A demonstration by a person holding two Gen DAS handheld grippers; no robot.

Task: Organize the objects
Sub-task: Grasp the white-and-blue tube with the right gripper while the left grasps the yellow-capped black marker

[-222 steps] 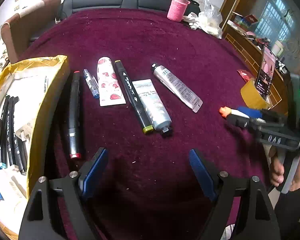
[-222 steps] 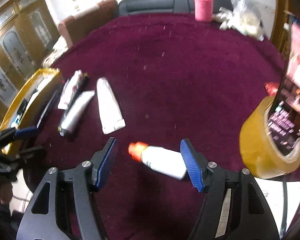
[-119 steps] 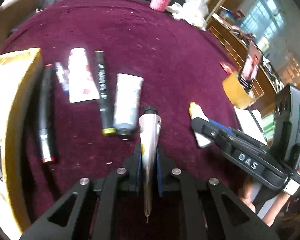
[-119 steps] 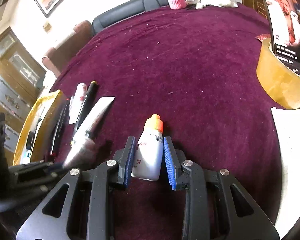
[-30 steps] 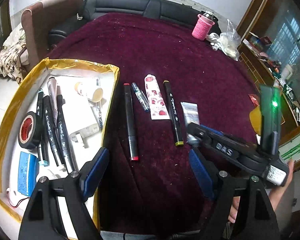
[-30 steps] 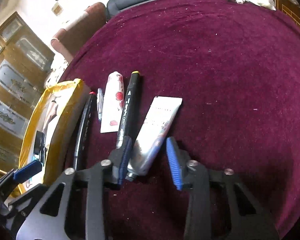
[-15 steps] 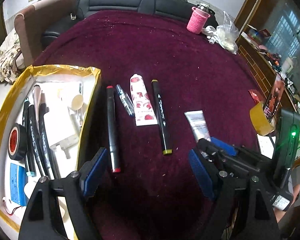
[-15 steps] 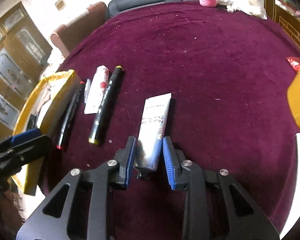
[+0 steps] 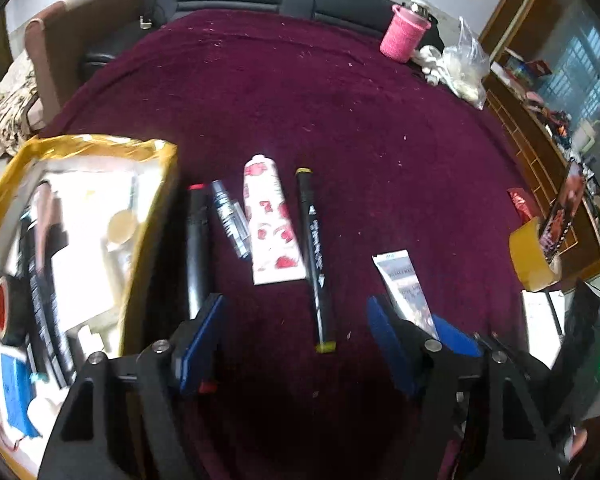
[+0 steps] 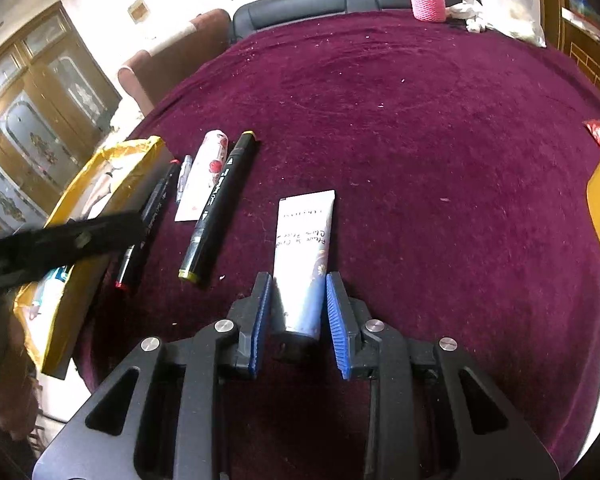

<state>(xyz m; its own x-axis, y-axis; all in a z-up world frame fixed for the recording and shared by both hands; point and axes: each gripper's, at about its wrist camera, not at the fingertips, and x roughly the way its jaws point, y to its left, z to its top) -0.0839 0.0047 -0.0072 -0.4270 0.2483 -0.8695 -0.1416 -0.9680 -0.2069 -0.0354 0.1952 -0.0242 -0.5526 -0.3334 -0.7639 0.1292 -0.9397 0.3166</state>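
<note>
So the right gripper (image 10: 296, 312) has just closed in on the silver cream tube (image 10: 302, 256). A second back its pads sat loosely either side of the cap end, beside the yellow-capped marker (image 10: 216, 208); now they're clamped on that end and the tube has come clear of the marker, sitting on its own at about 6 o'clock in the right wrist view, crimped end pointing to 12. I can't tell if it's actually off the maroon cloth (image 10: 420, 120) or just dragged.

The left gripper (image 9: 294, 344) is wide apart, holding nothing, and it has dropped lower over the row of leftovers. The red-capped marker (image 9: 198, 248) runs under its left pad, with the small clear pen (image 9: 230, 220) and the strawberry-print tube (image 9: 272, 224) up around 11 to 12 o'clock.

The yellow-lined box (image 9: 148, 248) sits at 9 o'clock, already loaded with stuff. My read: the tube is next to go in there, and the four items by the box are what's left.
</note>
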